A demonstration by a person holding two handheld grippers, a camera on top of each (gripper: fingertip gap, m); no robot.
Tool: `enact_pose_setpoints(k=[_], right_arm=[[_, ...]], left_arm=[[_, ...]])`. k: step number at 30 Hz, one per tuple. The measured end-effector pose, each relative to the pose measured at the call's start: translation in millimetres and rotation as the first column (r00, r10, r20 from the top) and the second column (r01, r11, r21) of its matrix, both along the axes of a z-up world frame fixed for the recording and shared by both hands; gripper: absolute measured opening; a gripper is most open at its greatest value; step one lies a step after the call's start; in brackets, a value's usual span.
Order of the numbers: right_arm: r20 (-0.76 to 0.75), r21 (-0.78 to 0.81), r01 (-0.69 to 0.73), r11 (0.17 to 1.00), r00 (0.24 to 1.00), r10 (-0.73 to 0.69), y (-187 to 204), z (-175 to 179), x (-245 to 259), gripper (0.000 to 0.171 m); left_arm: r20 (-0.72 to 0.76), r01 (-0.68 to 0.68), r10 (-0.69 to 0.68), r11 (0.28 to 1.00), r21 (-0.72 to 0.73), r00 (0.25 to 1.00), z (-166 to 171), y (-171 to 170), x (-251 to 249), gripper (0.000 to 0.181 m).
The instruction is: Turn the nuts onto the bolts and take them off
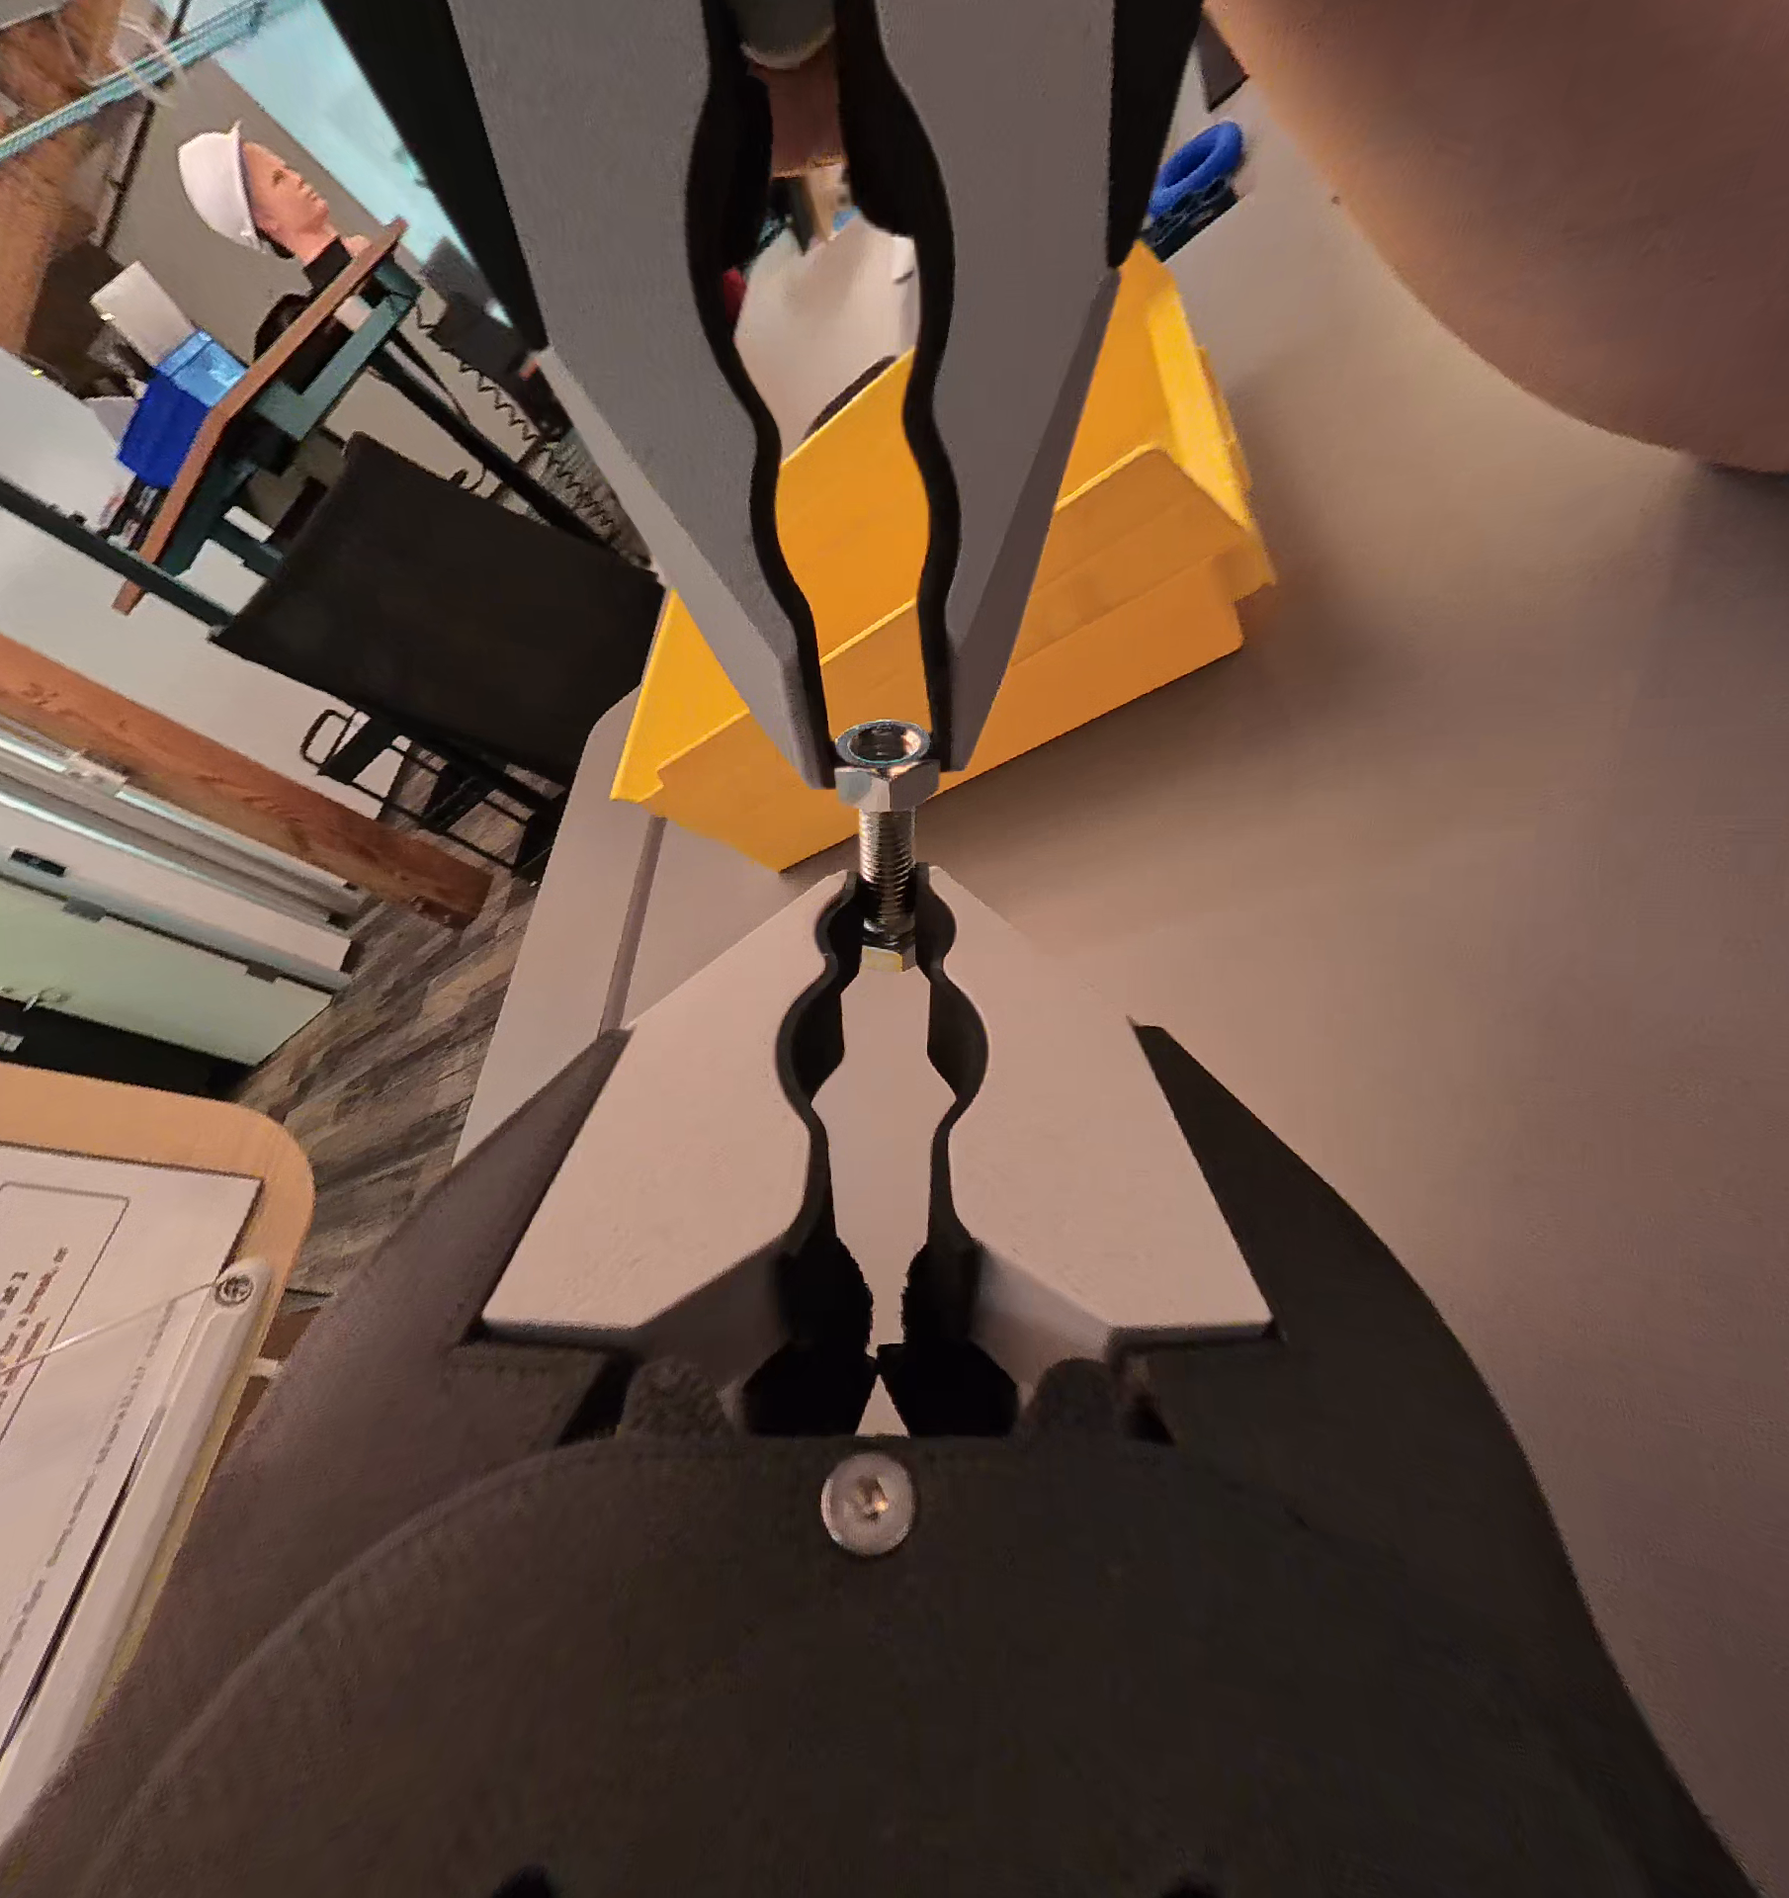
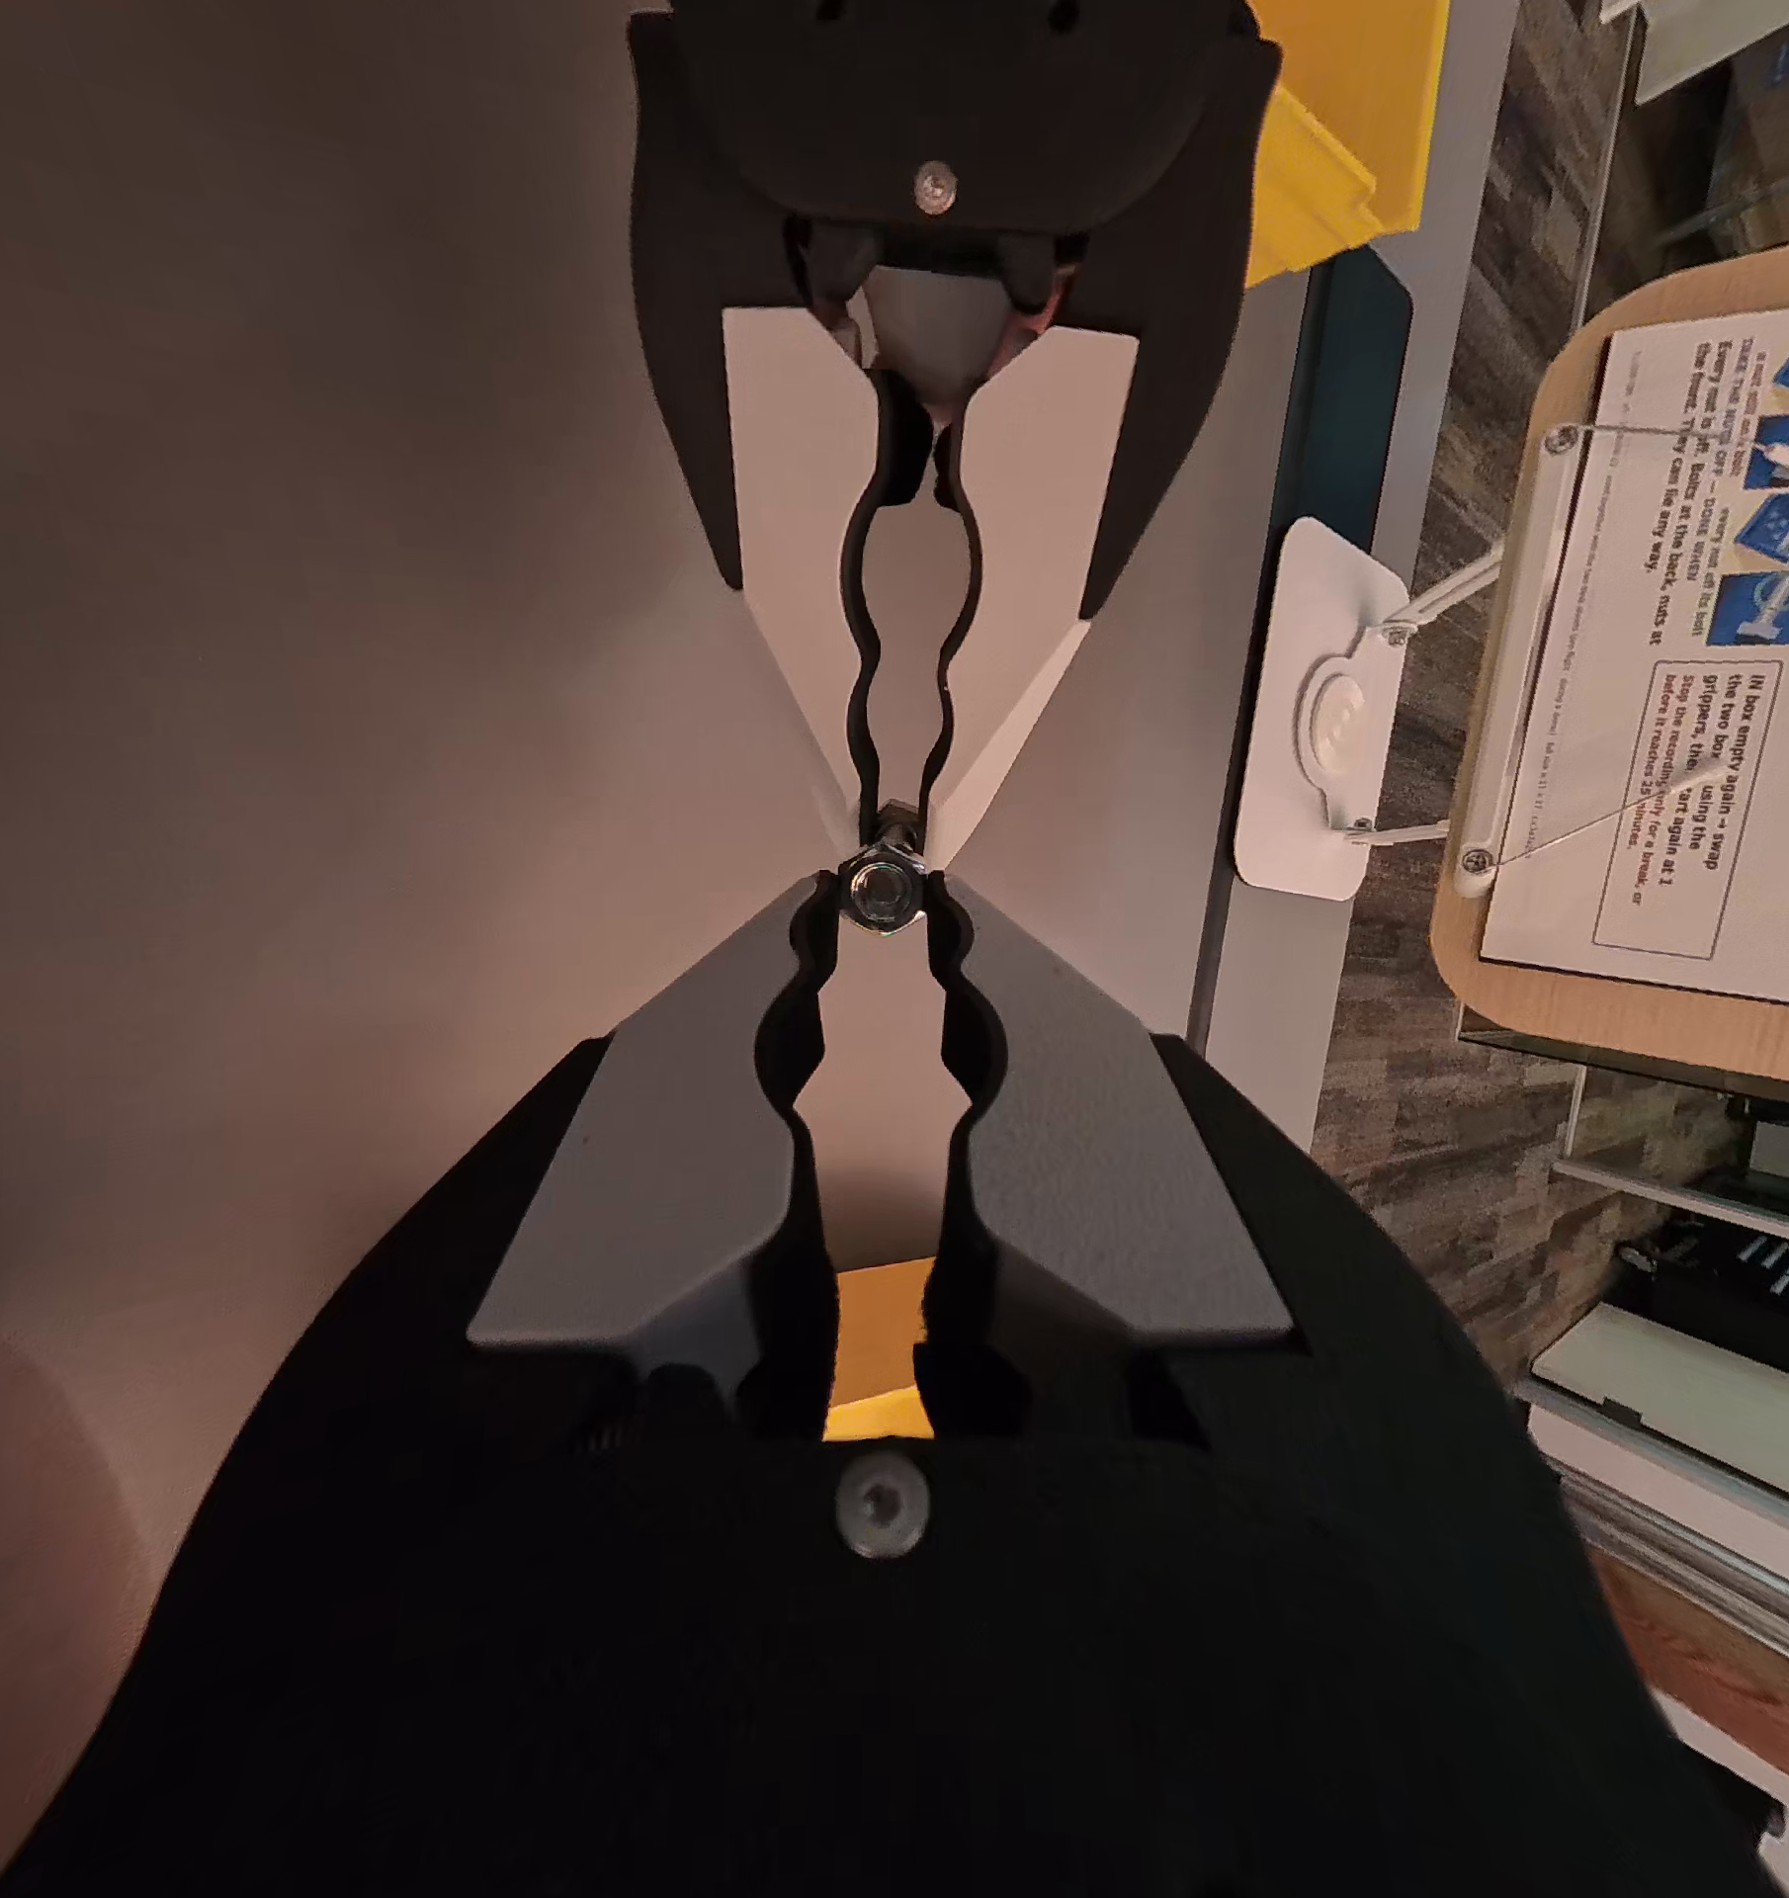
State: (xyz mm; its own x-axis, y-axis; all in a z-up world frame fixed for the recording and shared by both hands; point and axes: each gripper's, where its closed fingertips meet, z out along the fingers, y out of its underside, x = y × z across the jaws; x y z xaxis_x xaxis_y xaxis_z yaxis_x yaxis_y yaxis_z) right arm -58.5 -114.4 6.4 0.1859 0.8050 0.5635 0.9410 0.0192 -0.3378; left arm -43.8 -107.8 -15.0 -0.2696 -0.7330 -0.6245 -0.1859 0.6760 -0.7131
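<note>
Between the two sets of fingertips, above the grey tabletop (image 1: 1383, 924), I see a short silver bolt (image 1: 883, 868) with a threaded shank and a bright hex nut (image 1: 884, 777) sitting at its far end. My left hand-held gripper (image 1: 885, 929), the white-fingered one, is pinching the bolt at its head end, the shank running straight out along its fingers. My right hand-held gripper (image 2: 878, 904), grey-fingered, faces it tip to tip and is closed on the nut (image 2: 878, 889), which shows its hexagonal face and round bore end-on in the right wrist view. Both grippers lie in one line, meeting over the tabletop. Behind them stand yellow bins (image 1: 1127, 575), and off the tabletop's edge a sheet of printed paper (image 2: 1671, 657) lies on a wooden board.
</note>
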Motion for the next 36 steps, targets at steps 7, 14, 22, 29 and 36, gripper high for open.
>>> enact_pose_setpoints(k=[7, 14, 22, 29, 36], right_arm=[[0.010, 0.016, -0.050, 0.999, 0.999, 0.050, -14.2, 3.9, -7.9, 0.017], [-0.042, -0.003, 0.095, 0.995, 0.995, -0.095, -2.4, 8.7, -3.7, 0.016], [-0.303, -0.166, 0.349, 0.922, 0.872, -0.385, 36.1, 22.1, -2.2, 0.016], [-0.478, -0.396, 0.447, 0.802, 0.646, -0.596, 59.3, 28.4, -3.4, 0.016], [-0.545, -0.495, 0.424, 0.758, 0.528, -0.651, 68.6, 33.1, -7.1, 0.016]], left_arm=[[-0.044, 0.052, -0.051, 0.999, 0.016, 0.998, 3.0, -16.0, -5.4, 0.007], [-0.043, -0.023, 0.024, 0.999, 0.024, 0.999, 8.2, -4.2, -3.6, 0.007], [-0.072, -0.247, 0.248, 0.969, 0.018, 0.966, 20.7, 34.7, -6.7, 0.007], [-0.105, -0.418, 0.419, 0.908, 0.029, 0.902, 27.9, 59.4, -13.9, 0.007], [-0.114, -0.466, 0.463, 0.884, -0.009, 0.879, 31.8, 68.2, -18.0, 0.007]])
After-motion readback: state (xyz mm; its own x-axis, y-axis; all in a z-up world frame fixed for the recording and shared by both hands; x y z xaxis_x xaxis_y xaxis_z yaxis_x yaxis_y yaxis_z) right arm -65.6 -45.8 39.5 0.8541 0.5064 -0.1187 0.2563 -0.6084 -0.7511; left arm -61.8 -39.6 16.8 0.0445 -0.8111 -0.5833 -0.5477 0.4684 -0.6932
